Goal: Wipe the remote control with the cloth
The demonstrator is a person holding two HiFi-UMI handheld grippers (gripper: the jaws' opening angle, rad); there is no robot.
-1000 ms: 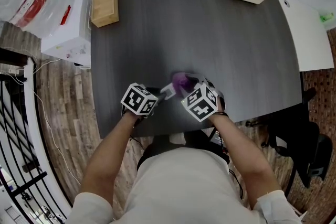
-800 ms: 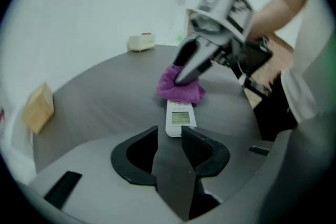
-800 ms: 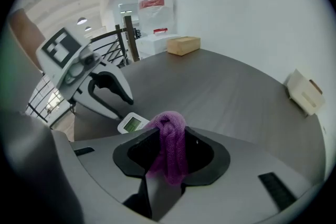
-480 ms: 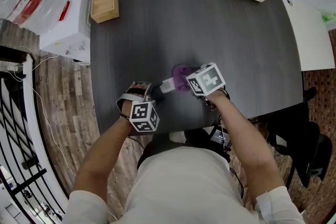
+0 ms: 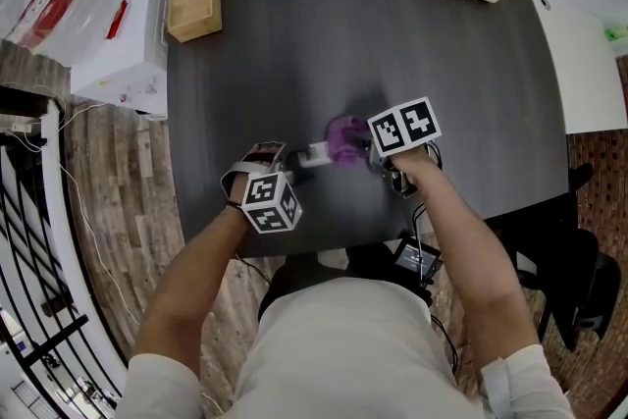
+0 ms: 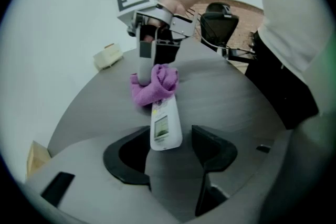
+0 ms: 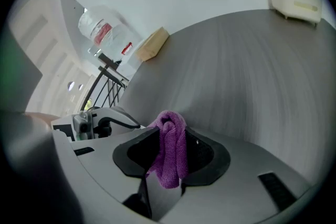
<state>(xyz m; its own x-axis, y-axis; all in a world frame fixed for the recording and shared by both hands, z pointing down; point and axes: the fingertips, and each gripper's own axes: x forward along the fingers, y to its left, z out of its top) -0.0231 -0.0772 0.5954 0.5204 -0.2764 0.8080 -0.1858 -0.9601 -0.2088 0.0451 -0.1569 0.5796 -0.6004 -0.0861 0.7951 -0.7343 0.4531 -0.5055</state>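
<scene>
1. left claw [image 6: 168,157]: its jaws have just been opening and now stand wide. the near end of the remote control [image 6: 166,126] lies between them, with a gap on each side; neither pad presses on it. a second ago this claw sat close beside the right claw at the remote; since then its marker cube has rolled over and it sits back toward the person.

2. right claw [image 7: 170,157]: clamped on the purple cloth [image 7: 170,149], which hangs bunched between the jaws and past their tips. its cube has also rolled since a second ago.

3. remote control: it lies flat on the dark table [image 5: 392,34], screen side up, pointing straight ahead of the left claw. the cloth covers its far end, directly under the right claw's tips.

4. meaning for the task: the remote appears to have been released onto the table, so nothing steadies it now. the exposed near half looks not yet covered by the cloth.

5. caution: a firm stroke toward the left claw could push the loose remote along the table. either close the left claw again or keep the stroke light.
</scene>
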